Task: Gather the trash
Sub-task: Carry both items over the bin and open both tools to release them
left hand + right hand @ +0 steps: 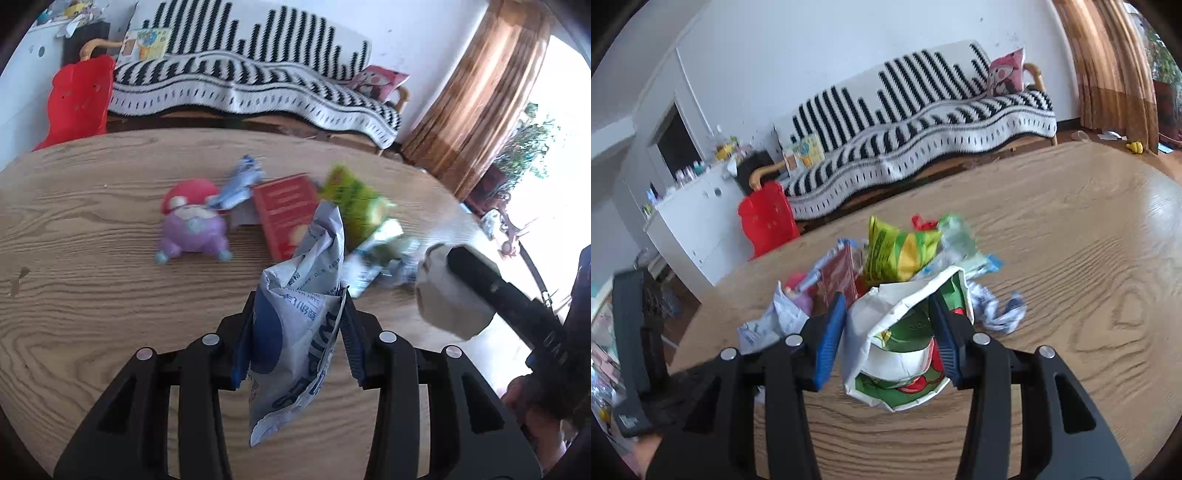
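The wrappers [373, 236] at frame centre were blurred, their print unreadable. The wipes packet [295, 325] hid part of the red box [286, 210].

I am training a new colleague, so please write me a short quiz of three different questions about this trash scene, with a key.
1. True or false: the left claw is clamped on a crumpled blue and white wipes packet.
2. What does the right claw hold? A) a green, red and white wrapper B) a glass bottle C) a metal spoon
3. Fill in: the purple and red toy stands on the wooden ____.

Key: 1 true; 2 A, the green, red and white wrapper; 3 table.
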Action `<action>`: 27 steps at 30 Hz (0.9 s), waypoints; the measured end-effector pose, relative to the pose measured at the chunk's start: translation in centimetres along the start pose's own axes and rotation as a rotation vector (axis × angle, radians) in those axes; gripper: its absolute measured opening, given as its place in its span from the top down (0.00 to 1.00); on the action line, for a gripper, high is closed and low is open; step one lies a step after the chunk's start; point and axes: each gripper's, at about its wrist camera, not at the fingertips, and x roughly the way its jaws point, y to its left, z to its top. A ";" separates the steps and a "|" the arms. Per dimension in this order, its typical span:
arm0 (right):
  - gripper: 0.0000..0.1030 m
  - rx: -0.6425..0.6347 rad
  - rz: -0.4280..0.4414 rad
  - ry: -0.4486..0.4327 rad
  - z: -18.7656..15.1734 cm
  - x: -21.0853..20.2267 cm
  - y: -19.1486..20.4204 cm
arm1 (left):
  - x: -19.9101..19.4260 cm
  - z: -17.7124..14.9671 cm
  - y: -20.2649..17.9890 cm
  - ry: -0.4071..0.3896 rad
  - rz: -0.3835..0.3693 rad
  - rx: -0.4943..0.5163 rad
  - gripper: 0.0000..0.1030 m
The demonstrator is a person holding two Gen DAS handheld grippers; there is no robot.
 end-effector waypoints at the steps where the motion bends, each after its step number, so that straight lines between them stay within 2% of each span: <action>1: 0.55 0.006 0.000 -0.014 0.2 -1.1 -0.5 | -0.2 -0.2 -1.0 -0.002 -0.015 0.007 0.60; 5: 0.55 0.045 -0.048 -0.076 0.4 -8.0 -5.3 | -1.4 -1.2 -6.9 -0.007 -0.088 0.067 0.60; 8: 0.55 0.094 -0.132 -0.107 -0.1 -13.4 -10.8 | -1.4 -3.0 -13.1 0.044 -0.176 0.163 0.60; 12: 0.55 0.188 -0.226 -0.106 -2.4 -19.6 -18.2 | -0.2 -6.7 -21.6 0.162 -0.278 0.290 0.60; 15: 0.55 0.275 -0.288 -0.061 -5.5 -23.1 -23.5 | 2.6 -12.1 -27.9 0.330 -0.361 0.358 0.59; 19: 0.55 0.381 -0.381 0.044 -11.1 -24.1 -29.7 | 6.1 -18.2 -32.9 0.471 -0.358 0.461 0.59; 21: 0.55 0.393 -0.429 0.115 -13.4 -23.2 -31.6 | 7.9 -20.7 -34.0 0.514 -0.333 0.497 0.60; 22: 0.55 0.410 -0.424 0.140 -14.3 -22.9 -32.3 | 8.9 -22.0 -34.1 0.543 -0.310 0.514 0.60; 25: 0.55 0.455 -0.412 0.199 -16.2 -21.7 -33.9 | 10.5 -23.5 -34.2 0.589 -0.275 0.531 0.60; 27: 0.55 0.465 -0.409 0.220 -16.9 -21.0 -34.6 | 10.8 -23.5 -34.6 0.587 -0.274 0.543 0.59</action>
